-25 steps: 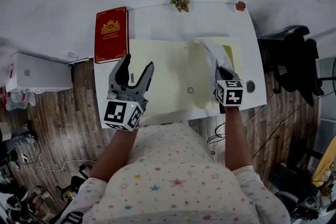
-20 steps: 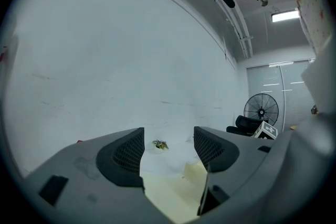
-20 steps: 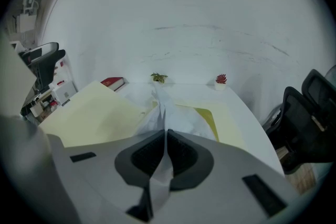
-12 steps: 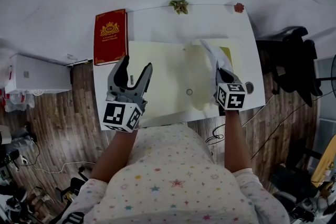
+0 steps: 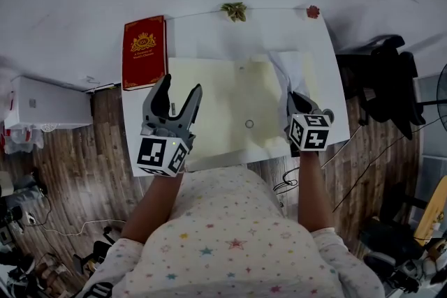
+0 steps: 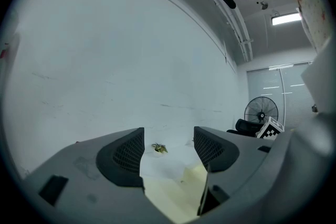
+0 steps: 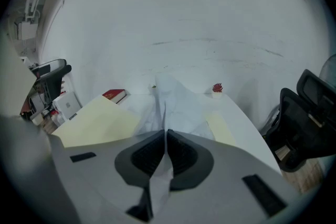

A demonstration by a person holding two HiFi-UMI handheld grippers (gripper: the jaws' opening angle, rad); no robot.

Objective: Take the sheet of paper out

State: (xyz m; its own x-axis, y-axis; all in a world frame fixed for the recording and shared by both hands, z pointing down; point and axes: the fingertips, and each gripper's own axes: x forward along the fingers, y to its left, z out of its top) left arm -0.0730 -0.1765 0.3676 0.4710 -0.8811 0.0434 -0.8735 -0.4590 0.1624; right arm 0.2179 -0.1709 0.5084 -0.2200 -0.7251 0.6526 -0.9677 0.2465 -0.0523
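A white sheet of paper (image 5: 286, 70) rises from the right half of a pale yellow folder (image 5: 209, 101) that lies open on the white table (image 5: 209, 31). My right gripper (image 5: 295, 99) is shut on the sheet's near edge. In the right gripper view the sheet (image 7: 173, 102) runs up between the closed jaws of the right gripper (image 7: 164, 136), creased down its middle. My left gripper (image 5: 180, 88) hangs open above the folder's left front part with nothing between its fingers. In the left gripper view the left gripper (image 6: 169, 147) frames the folder (image 6: 178, 191) below.
A red book (image 5: 144, 51) lies at the table's left edge. A green ornament (image 5: 235, 10) and a small red one (image 5: 312, 11) sit at the far edge. A round clasp (image 5: 249, 124) is on the folder. A black chair (image 5: 384, 73) stands to the right of the table.
My right gripper has drawn a little to the right and toward the table's front with the sheet, which now covers the greenish patch beside it. The left gripper has stayed put.
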